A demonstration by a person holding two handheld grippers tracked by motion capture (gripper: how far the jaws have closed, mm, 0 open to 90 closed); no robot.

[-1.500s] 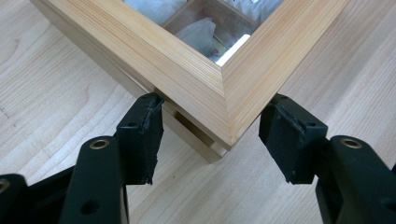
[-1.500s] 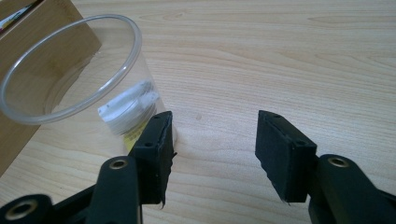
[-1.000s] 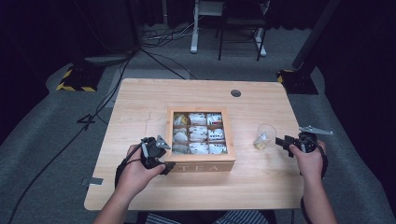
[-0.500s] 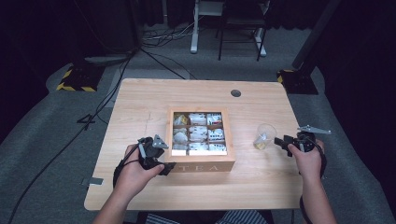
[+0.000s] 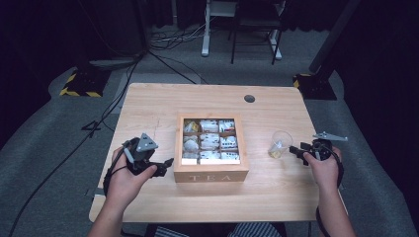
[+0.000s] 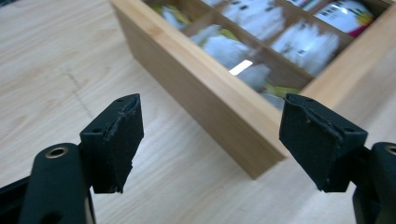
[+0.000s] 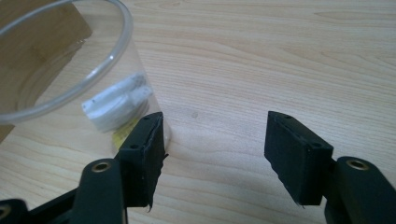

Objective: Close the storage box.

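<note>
A wooden tea box (image 5: 211,171) marked TEA stands open at the table's middle, its compartments (image 5: 209,140) holding white tea bags. Its left side wall (image 6: 219,100) fills the upper left gripper view. My left gripper (image 5: 166,163) is open just left of the box's near corner, its jaws spread with nothing between them (image 6: 210,140). A clear glass cup (image 5: 279,143) with a white tea bag (image 7: 117,103) inside stands right of the box. My right gripper (image 5: 295,150) is open just right of the cup, its left jaw beside the cup's base (image 7: 215,144).
A round cable hole (image 5: 249,98) sits at the table's far edge. Bare wood lies left of the box and at the near edge. Beyond the table are floor cables (image 5: 163,54), a white stand (image 5: 217,29) and yellow-black marked bases (image 5: 79,84).
The left hand and gripper slid slightly toward the near edge and the box's front left corner. The right gripper stays beside the cup, open throughout.
</note>
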